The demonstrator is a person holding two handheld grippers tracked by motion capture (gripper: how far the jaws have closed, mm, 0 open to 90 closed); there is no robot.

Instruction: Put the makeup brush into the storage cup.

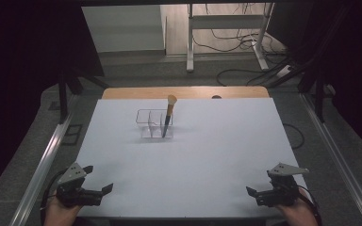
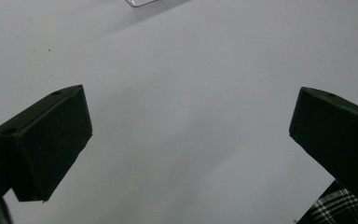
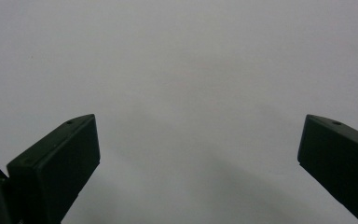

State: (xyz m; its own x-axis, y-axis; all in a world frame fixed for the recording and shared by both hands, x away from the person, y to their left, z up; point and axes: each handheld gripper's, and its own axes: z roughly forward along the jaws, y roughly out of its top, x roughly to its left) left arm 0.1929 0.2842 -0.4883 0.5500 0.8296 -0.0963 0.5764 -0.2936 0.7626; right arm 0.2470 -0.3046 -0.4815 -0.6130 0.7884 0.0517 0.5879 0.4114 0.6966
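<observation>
Here the brush (image 1: 168, 115) leans bristles-up in the clear organizer (image 1: 152, 123).

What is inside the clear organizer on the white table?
The clear organizer holds one makeup brush, leaning in its right-hand compartment, bristles up and dark handle down. The other compartments look empty. The handle's tip is too small to make out.

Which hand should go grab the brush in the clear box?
Probably left. The brush stands in the clear box, left of the table's middle, so the open left gripper seems slightly nearer than the open right gripper.
</observation>
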